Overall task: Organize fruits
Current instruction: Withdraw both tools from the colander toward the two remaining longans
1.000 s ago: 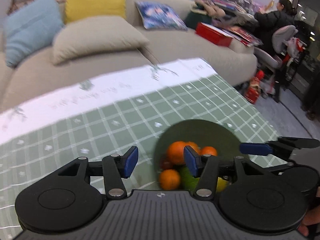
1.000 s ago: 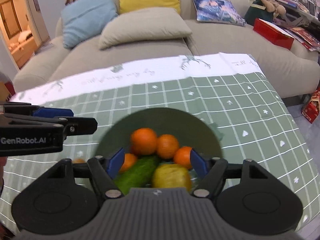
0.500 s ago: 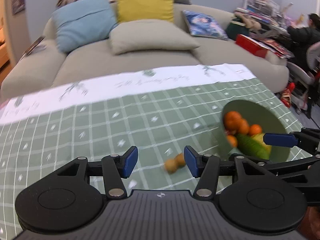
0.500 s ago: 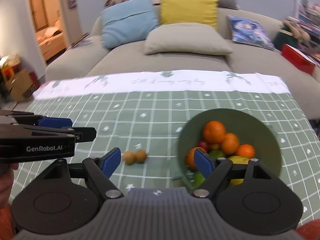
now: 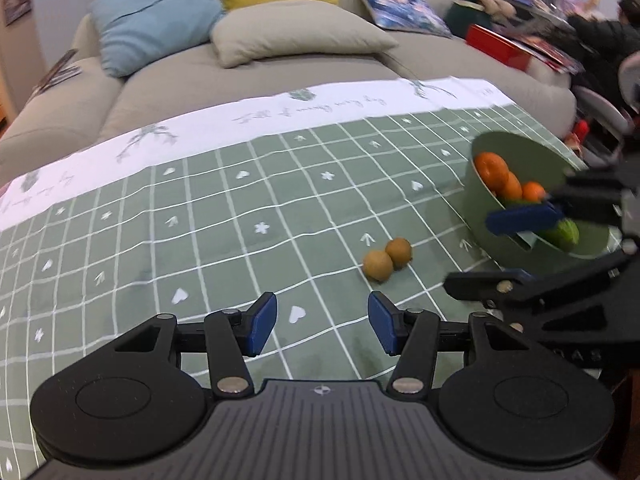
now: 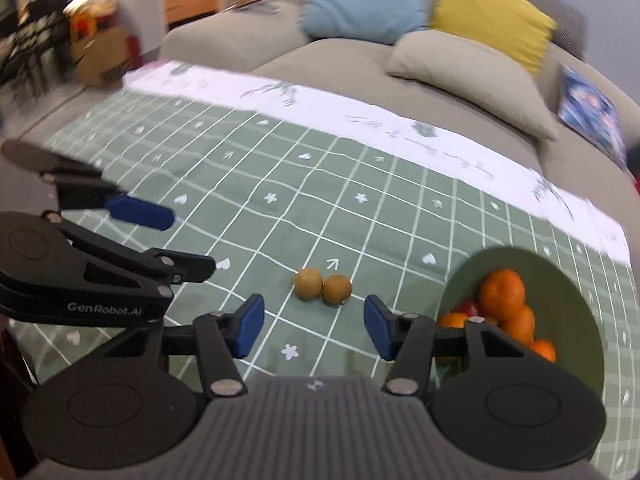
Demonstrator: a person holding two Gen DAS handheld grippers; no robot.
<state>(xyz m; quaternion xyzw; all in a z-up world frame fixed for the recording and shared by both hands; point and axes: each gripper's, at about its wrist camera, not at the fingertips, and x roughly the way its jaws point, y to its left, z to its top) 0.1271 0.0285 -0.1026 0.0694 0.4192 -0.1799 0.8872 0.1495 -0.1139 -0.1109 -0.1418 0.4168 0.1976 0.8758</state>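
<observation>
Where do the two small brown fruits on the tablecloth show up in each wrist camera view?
Left wrist view: the two small brown fruits lie right of centre, touching, ahead of the right finger.
Right wrist view: the same pair sits near centre, just ahead of the open tongs.
Shared landmark: the green bowl, to their right in both.

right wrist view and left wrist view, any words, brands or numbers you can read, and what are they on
"GenRobot.AI": white print on the side of the left gripper, right wrist view.
Grey cursive script on the white border of the tablecloth: too blurred to read.
Faint letters on the right gripper body, left wrist view: unreadable.
Cardboard box: print blurred.
</observation>
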